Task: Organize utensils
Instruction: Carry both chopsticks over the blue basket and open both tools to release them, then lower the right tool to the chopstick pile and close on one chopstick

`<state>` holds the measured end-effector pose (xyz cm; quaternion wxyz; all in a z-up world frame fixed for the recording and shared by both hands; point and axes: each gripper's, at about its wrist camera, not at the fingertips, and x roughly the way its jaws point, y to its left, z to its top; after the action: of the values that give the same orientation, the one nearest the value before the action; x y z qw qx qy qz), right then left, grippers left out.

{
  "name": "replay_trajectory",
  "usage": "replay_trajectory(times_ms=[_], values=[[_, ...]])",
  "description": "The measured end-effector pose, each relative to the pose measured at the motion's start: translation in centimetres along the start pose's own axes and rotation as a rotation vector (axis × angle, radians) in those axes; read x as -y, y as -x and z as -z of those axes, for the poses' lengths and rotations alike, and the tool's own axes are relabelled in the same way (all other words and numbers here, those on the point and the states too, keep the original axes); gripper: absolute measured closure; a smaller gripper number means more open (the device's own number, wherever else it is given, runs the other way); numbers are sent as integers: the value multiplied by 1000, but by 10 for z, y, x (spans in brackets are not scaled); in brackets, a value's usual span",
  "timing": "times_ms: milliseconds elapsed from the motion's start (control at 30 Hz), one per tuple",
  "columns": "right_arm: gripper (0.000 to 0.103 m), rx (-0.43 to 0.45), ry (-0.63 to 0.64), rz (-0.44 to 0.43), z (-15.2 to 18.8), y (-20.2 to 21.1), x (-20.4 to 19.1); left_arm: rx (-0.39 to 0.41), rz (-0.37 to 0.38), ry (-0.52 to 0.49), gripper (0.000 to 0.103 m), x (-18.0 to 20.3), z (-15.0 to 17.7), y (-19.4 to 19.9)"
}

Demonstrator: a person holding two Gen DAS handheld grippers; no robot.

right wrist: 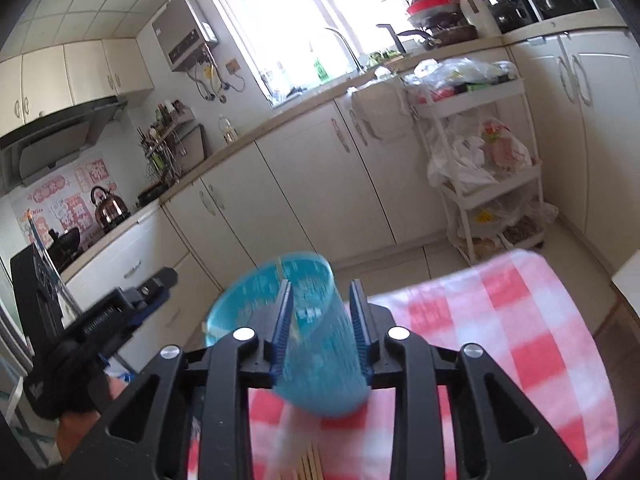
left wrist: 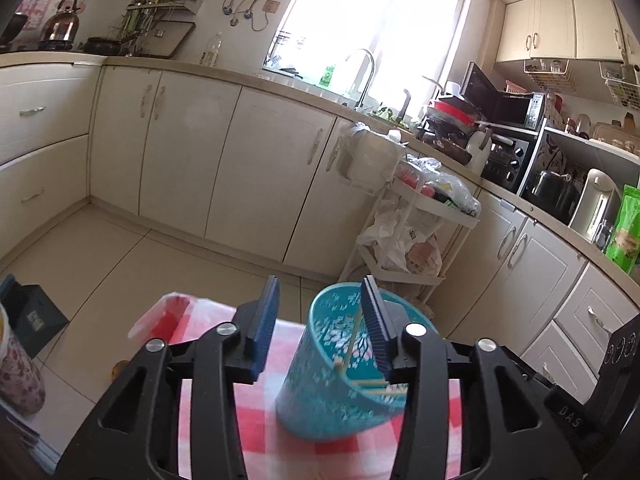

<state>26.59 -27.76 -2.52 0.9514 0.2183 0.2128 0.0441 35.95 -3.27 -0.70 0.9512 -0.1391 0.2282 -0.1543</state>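
Two chopsticks at least already sit inside the teal perforated plastic holder cup (left wrist: 340, 364), leaning against its inner wall, so part of the sorting looks done. More pale wooden chopsticks (right wrist: 310, 462) lie flat on the red-and-white checked cloth surface (right wrist: 520, 340), near edge, just in front of the right tongs (right wrist: 320, 320); those look left to load. How many remain I cannot tell, only their tips show.

Cup stands on the surface, tilted or blurred by motion in both views, near the far-left corner of the cloth.

Left tongs (left wrist: 320, 324): jaws partly open, nothing pressed between the pads; the cup's rim sits at the right-hand pad, and whether they touch is unclear. Right tongs: jaws partly open, the cup seen between and beyond them, pads not visibly pressing on it, so no grip as I read it.

View differences:
- Left wrist view shows the cup's inside and the chopsticks in it; the right view shows only the cup's outer wall and rim, contents mostly hidden.
- Right wrist view shows the loose chopsticks on the cloth and the left tongs' black body off at left; the left view misses those chopsticks.
- Left view also catches a floral patterned container (left wrist: 18, 372) at far left, absent from the right view.
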Motion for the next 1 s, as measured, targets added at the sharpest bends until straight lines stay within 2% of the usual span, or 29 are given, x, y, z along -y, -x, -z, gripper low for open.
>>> replay_trajectory(times_ms=[133, 267, 300, 433, 600, 800, 967, 1000], values=[[71, -148, 70, 25, 55, 27, 2, -116, -25, -26, 55, -9, 48, 31], [72, -307, 158, 31, 107, 32, 1, -293, -42, -44, 55, -14, 110, 40], [76, -333, 173, 31, 115, 31, 1, -327, -46, -44, 55, -15, 122, 39], [78, -404, 218, 41, 138, 23, 0, -442, -89, -85, 55, -14, 162, 35], [85, -461, 302, 37, 148, -1, -10, -476, -120, -160, 55, -4, 179, 29], [91, -512, 372, 35, 155, -30, -20, -492, -136, -164, 55, -2, 175, 21], [93, -526, 420, 84, 159, -35, -26, -509, -146, -183, 55, 1, 177, 11], [96, -524, 423, 94, 160, -35, -27, -511, -147, -187, 55, 2, 177, 9]])
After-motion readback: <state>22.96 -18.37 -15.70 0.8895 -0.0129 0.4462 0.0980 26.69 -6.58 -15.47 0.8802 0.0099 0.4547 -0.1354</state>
